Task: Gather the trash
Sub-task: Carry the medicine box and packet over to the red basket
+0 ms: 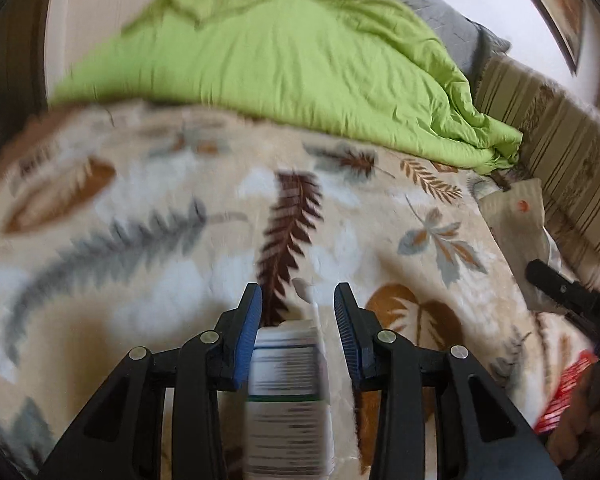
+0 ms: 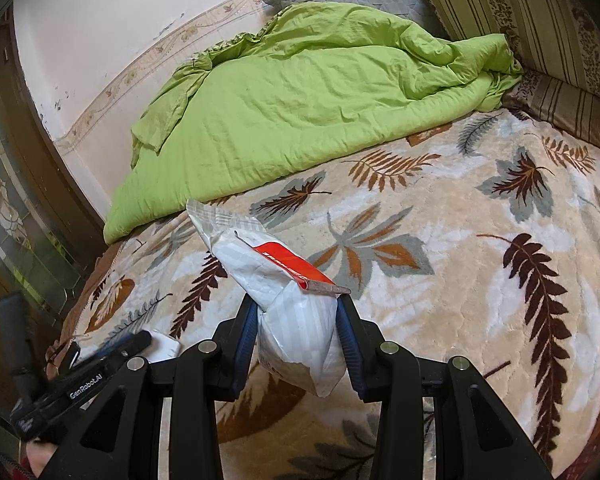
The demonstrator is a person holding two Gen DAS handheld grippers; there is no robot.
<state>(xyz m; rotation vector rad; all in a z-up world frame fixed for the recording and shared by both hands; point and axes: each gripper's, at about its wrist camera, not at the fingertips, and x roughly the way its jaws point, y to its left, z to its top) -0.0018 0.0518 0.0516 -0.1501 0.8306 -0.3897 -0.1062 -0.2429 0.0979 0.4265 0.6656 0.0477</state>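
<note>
The right gripper [image 2: 298,310] pinches a crumpled white plastic bag [image 2: 288,292] with a red label, raised over the leaf-patterned blanket [image 2: 460,240] on the bed. The left gripper [image 1: 298,304] has its fingers [image 1: 249,328] spread around a blurred white printed box [image 1: 286,392]; whether they grip it, I cannot tell. Best to close firmly on the box before lifting, keeping the bag mouth reachable. The green duvet [image 2: 300,100] and striped cushions [image 2: 540,20] lie well apart, out of the way.
</note>
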